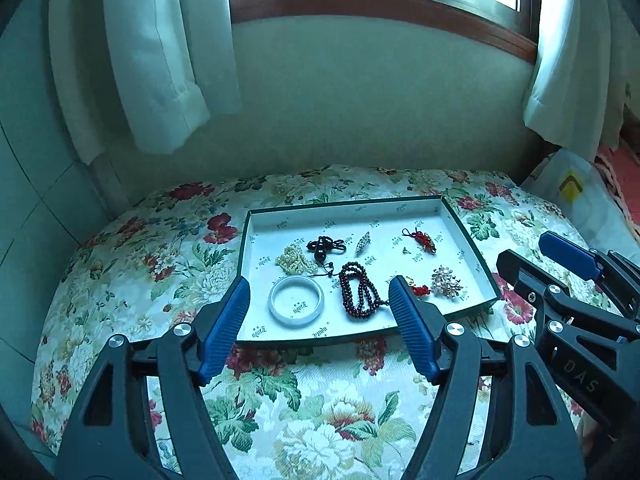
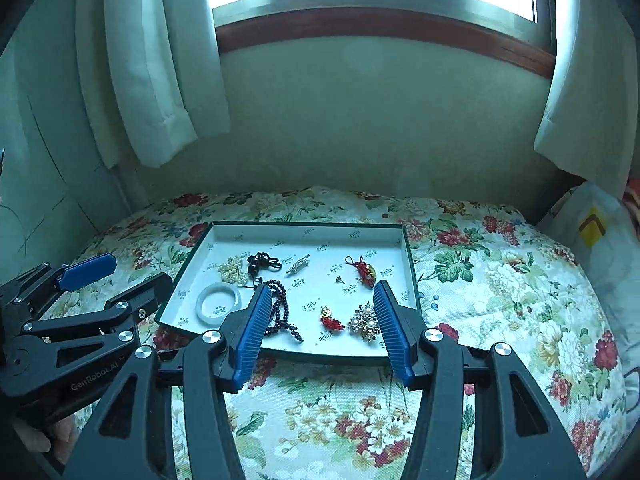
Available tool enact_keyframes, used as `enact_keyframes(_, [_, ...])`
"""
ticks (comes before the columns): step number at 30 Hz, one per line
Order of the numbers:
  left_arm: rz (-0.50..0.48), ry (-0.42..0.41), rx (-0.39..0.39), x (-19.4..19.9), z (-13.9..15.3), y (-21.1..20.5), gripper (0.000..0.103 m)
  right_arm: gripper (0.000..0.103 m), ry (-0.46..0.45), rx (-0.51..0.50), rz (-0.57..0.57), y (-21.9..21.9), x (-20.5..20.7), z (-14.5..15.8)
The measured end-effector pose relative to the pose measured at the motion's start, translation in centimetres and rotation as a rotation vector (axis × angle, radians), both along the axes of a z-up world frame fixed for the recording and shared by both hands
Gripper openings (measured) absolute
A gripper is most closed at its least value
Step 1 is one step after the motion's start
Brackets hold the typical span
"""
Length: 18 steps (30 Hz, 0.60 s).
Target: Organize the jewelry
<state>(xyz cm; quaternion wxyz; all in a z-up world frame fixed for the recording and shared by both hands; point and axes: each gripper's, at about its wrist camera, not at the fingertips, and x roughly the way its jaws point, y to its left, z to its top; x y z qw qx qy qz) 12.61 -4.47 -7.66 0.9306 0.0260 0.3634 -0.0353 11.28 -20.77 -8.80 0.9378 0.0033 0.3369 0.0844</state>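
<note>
Open floral bed cover (image 2: 500, 280) on every side of the box lid (image 2: 308, 227), widest to the right and in front. Low rim only around the lid, passable from above. Inside, bare lining at centre between the dark bead necklace (image 2: 282, 312) and the red knot charm (image 2: 365, 272). Hemmed in behind by the wall (image 2: 380, 120), left and right by curtains (image 2: 160, 80). Plastic bag (image 2: 596, 236) crowding the far right edge.

My right gripper (image 2: 320, 320) hangs with jaws apart and empty above the near edge of the tray (image 2: 412, 264) on the floral cloth (image 2: 500, 280). Inside, a white bangle (image 2: 219, 304) lies near the left edge, a pearl brooch (image 2: 365, 324) by the near right corner. My left gripper (image 2: 112, 280) shows at the left.
</note>
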Motion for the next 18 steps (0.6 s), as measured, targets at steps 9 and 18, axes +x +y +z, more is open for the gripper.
enact_keyframes(9, [0.015, -0.059, -0.026, -5.1, 2.9, 1.1, 0.078, 0.053, -0.053, 0.009, 0.008, 0.4, -4.9, 2.7])
enact_keyframes(18, [0.014, -0.084, -0.025, -8.0, 4.0, 1.5, 0.078, 0.053, -0.082, -0.001, 0.015, 1.2, -7.6, 3.8])
